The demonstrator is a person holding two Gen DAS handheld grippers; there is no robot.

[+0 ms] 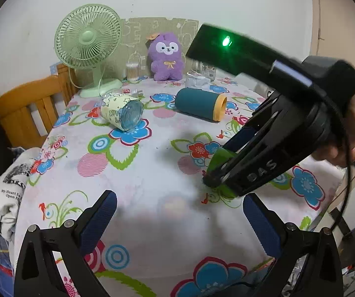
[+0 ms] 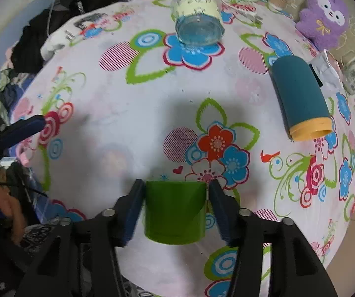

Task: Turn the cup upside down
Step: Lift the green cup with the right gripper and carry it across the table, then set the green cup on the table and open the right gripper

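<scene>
1. Grasp step: right gripper [image 2: 176, 198] jaws flanking green cup [image 2: 175, 212], contact unclear; cup on worktop [image 2: 128, 113] near red flower [image 2: 215, 139].
2. Left gripper [image 1: 180, 212] jaws spread, empty.
3. Next, likely: lift, invert, set down.

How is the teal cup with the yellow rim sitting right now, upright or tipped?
Tipped. The teal cup lies on its side on the floral tablecloth, its yellow rim pointing sideways, not up.

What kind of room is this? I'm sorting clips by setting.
Likely a lived-in home room: a floral tablecloth, a green desk fan and a purple plush toy against the wall.
</scene>
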